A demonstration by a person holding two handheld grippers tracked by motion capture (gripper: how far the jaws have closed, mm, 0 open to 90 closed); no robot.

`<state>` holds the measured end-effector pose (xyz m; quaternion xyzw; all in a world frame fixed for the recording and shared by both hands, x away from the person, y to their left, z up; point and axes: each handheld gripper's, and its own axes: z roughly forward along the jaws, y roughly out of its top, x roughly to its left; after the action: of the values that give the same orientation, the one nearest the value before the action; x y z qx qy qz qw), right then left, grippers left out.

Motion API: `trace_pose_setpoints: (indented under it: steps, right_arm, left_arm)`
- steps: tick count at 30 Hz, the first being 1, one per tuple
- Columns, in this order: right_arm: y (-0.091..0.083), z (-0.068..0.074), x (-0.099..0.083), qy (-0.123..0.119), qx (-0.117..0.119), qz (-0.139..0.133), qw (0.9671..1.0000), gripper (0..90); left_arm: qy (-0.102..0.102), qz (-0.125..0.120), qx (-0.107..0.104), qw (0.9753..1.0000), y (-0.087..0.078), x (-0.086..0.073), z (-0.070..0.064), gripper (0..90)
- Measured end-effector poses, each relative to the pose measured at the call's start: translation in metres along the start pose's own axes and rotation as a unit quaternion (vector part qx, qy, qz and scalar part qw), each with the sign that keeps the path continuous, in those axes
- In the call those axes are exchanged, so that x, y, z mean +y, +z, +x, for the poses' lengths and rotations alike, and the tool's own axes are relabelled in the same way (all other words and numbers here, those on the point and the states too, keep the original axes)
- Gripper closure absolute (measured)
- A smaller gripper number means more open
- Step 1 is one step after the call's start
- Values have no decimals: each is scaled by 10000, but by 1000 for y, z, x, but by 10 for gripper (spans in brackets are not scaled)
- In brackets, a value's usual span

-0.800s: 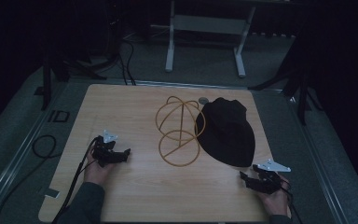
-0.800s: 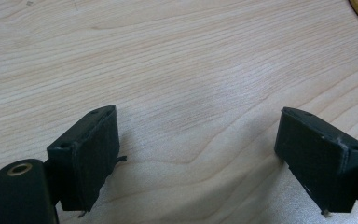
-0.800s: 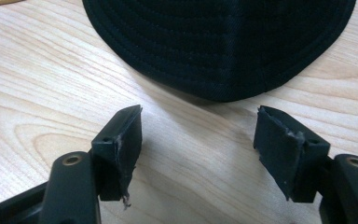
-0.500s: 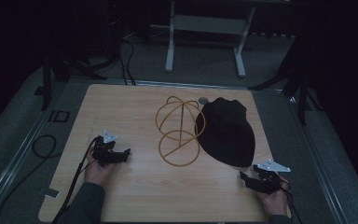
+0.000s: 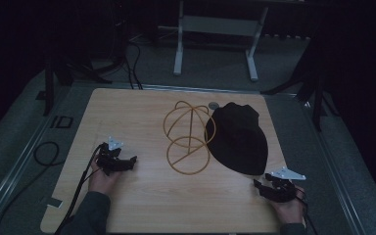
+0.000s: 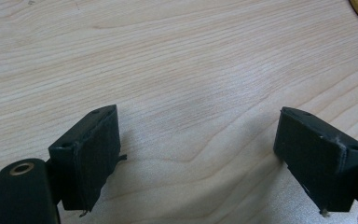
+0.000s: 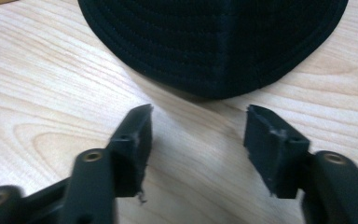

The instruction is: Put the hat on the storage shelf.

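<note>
High view: wooden table (image 5: 142, 200) w/ black cap (image 5: 237, 137) lying right of centre, brim toward the person; yellow wire cap stand (image 5: 188, 138) (domed frame over a ring base) just beside cap on its left, touching or near-touching at the crown side, can't tell which; small round grey disc (image 5: 213, 105) behind the two, near far edge. Left gripper (image 5: 127, 161) low on the left of the table, pointing toward the stand, well apart from it. Right gripper (image 5: 258, 186) at near right corner, pointing at the cap brim, near it, not touching. Left gripper view: jaws spread wide, nothing between them, bare wood under; curve of the yellow ring at top right corner, far off. Right gripper view: jaws part open, nothing held; brim edge of cap dead ahead, just beyond the tips, stitched rows plain to see. Step in hand (judged): right gripper to take the cap by the brim, prob. for setting it on the stand. To do well: come in low along the table so the lower jaw slides under the brim edge, bite on the stiff brim rather than the soft crown, centre on the seam line so the cap lifts level; left gripper best goes to the stand base to steady the light wire frame, which may skid or tip if nudged
</note>
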<state>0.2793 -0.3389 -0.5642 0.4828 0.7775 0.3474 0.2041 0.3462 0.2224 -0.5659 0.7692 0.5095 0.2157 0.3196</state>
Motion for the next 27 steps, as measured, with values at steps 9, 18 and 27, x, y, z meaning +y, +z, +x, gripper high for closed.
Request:
trace_pose_setpoints:
  steps: [9,18,27]
  right_arm:
    - [-8,-1,11,-283,198,433,9985,551]
    - [-19,4,32,-569,219,591,9964,584]
    - [-23,2,44,-677,297,811,9940,582]
  left_arm:
    - [-11,0,12,10000,0,0,0,148]
    - [-24,-3,29,10000,0,0,-1,148]
    - [-21,8,45,10000,0,0,-1,148]
